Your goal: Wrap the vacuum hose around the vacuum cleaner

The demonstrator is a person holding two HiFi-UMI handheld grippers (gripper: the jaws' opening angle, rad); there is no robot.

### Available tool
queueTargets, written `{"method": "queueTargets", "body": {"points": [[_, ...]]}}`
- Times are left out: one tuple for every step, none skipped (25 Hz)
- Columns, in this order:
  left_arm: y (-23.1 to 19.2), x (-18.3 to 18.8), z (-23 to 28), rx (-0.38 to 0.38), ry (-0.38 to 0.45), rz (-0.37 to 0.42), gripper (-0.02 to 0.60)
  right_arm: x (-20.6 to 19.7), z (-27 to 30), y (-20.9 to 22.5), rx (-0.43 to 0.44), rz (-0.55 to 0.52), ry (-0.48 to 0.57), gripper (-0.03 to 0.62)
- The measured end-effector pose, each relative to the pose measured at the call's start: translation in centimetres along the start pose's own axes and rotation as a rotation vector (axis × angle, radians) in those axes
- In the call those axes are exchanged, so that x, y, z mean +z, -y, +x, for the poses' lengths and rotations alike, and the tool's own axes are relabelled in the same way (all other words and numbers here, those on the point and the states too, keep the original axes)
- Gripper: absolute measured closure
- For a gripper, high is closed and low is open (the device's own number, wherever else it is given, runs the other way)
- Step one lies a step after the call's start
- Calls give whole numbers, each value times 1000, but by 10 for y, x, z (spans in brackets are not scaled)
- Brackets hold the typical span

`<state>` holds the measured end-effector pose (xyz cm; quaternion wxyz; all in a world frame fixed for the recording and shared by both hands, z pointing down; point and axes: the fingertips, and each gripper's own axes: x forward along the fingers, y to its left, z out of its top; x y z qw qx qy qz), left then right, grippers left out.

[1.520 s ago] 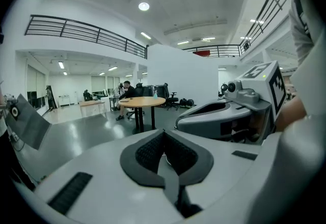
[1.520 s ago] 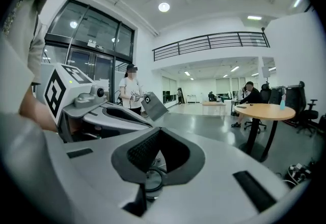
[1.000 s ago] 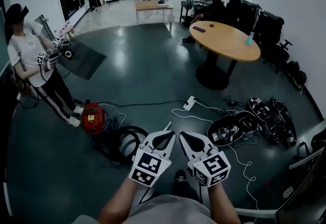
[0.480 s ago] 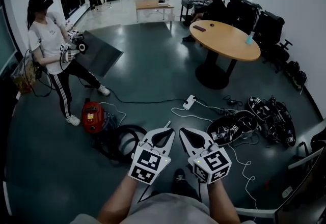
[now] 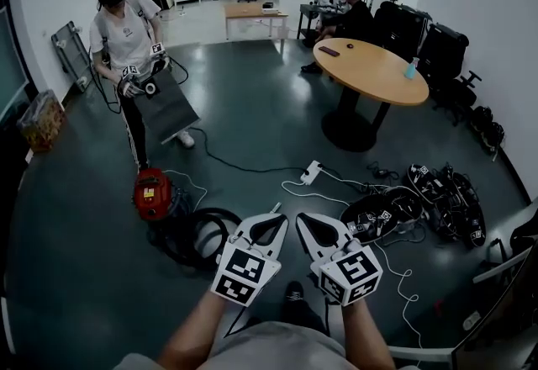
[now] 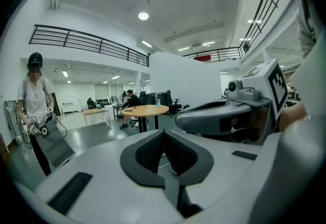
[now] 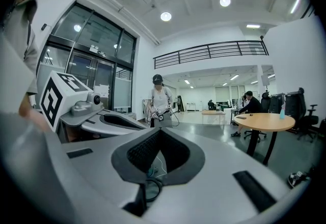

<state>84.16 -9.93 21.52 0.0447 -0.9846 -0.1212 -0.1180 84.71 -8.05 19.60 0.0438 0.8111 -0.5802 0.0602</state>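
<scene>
The red vacuum cleaner [image 5: 153,194] stands on the dark floor at the left of the head view. Its black hose [image 5: 195,235] lies in loose loops on the floor just right of it. My left gripper [image 5: 276,211] and right gripper [image 5: 301,221] are held side by side above the floor, right of the hose and apart from it. Both are shut with nothing between the jaws. In the left gripper view the jaws of the left gripper [image 6: 164,132] meet, and in the right gripper view those of the right gripper [image 7: 159,130] meet too.
A person [image 5: 128,32] with grippers and a dark panel [image 5: 166,104] stands behind the vacuum. A white power strip [image 5: 313,171] and cables cross the floor. Black devices [image 5: 437,196] lie at the right. A round wooden table [image 5: 370,67] stands further back.
The person at the left has walked back and to the right, carrying the dark panel away from the vacuum. My two grippers have stayed where they were, shut.
</scene>
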Motion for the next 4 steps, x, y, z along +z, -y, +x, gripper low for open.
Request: {"method": "queueTargets", "body": {"points": [[-1, -1, -1, 0, -1, 0, 574, 0, 0, -2, 1, 0, 0, 588], [-1, -2, -2, -1, -2, -1, 574, 0, 1, -3, 3, 0, 0, 588], [-1, -3, -4, -1, -4, -1, 574, 0, 1, -5, 5, 0, 0, 588], [-1, -4, -5, -1, -5, -1, 574, 0, 1, -6, 7, 0, -1, 588]]}}
